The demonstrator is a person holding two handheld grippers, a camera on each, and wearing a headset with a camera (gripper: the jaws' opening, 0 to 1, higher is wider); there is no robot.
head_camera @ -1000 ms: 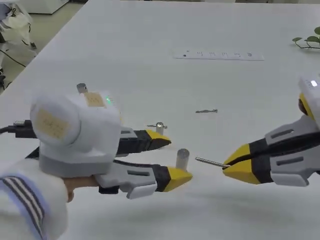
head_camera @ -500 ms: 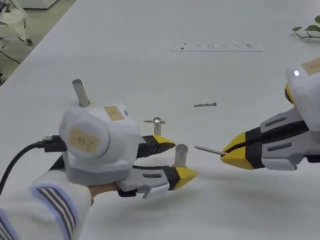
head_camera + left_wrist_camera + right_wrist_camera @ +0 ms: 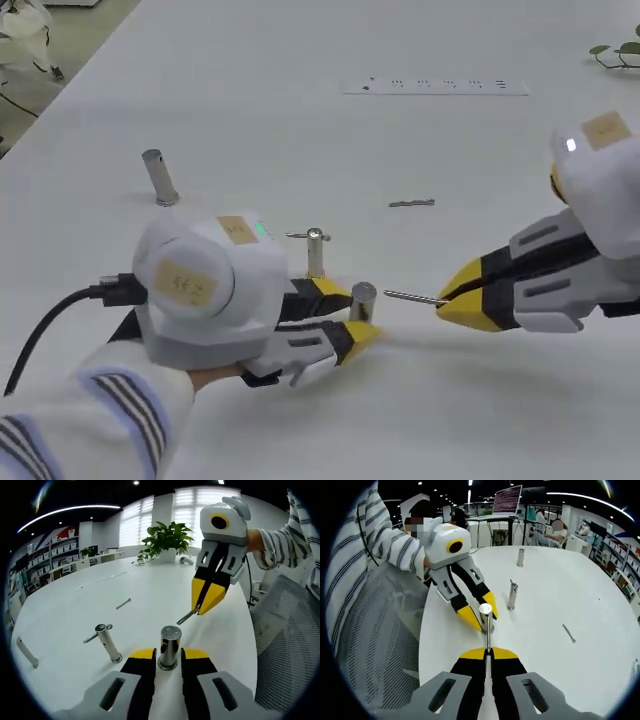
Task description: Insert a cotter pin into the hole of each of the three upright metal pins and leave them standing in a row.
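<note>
**Cotter pin poised at the held pin**

Our right gripper [image 3: 447,302] is pressed together on the tail of a cotter pin [image 3: 410,297]. Its free tip sits just beside the head of the nearest metal pin [image 3: 363,298], not yet through as far as we can tell. Our left gripper [image 3: 358,312] clamps that pin's base, keeping it upright on the white table [image 3: 300,100]. Behind it stands a second metal pin [image 3: 315,250], already pinned. A third metal pin [image 3: 157,175] stands bare, well apart, and a spare cotter pin [image 3: 411,203] lies beyond. We cannot see the cross hole. If it faces off-axis, we judge the tip could skid, swivel in our jaws, or lever the pin over.
</note>
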